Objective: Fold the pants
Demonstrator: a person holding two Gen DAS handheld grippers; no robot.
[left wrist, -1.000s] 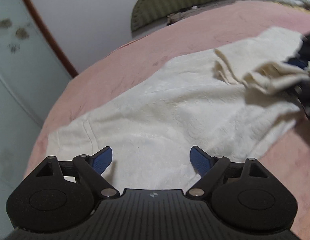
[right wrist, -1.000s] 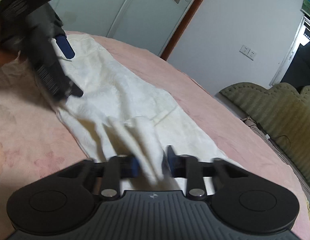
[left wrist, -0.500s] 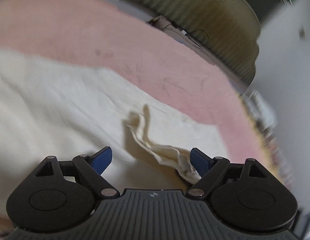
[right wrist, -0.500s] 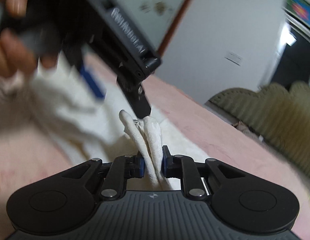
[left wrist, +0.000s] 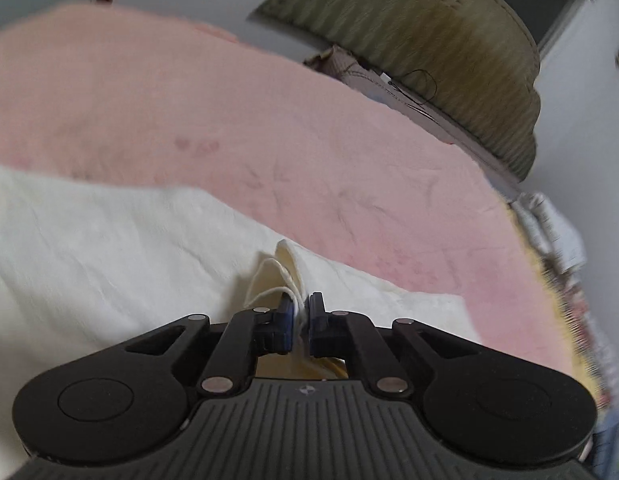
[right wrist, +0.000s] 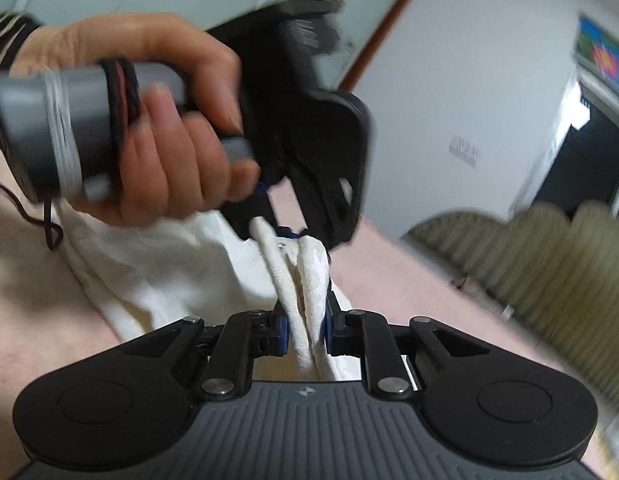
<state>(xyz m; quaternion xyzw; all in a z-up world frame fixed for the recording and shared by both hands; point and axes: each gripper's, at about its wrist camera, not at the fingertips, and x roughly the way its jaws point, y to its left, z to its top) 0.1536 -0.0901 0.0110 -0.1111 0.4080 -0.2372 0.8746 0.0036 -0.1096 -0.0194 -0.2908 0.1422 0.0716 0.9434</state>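
Two hand-held grippers, each clamped on the same cream-white pants [left wrist: 109,248], which lie on a pink bedspread [left wrist: 269,120].

Left wrist view: the left gripper [left wrist: 303,320] occupies the lower centre of the frame. Its jaws have just been closing and now stand almost together, pinching a thin raised fold of the fabric and a white drawstring between the blue pads [left wrist: 287,322]. The rest of the garment spreads flat across the left and lower middle of the frame, with its far edge running diagonally against the pink cover. An olive-green ribbed headboard [left wrist: 429,48] fills the upper right, against a grey wall.

Right wrist view: the right gripper [right wrist: 305,334] sits at lower centre, jaws drawn in on a thick bunched ridge of the pants [right wrist: 305,280] that rises from between the pads toward the middle of the frame. At the top of that ridge the left gripper [right wrist: 293,236] reaches down from the upper left and meets the cloth; its fingertips are partly hidden by the fabric and by motion blur. A hand [right wrist: 161,128] in the upper left wraps the grey handle of that gripper. More of the garment lies below the hand, at centre left. The headboard [right wrist: 549,256] appears blurred at the right edge.
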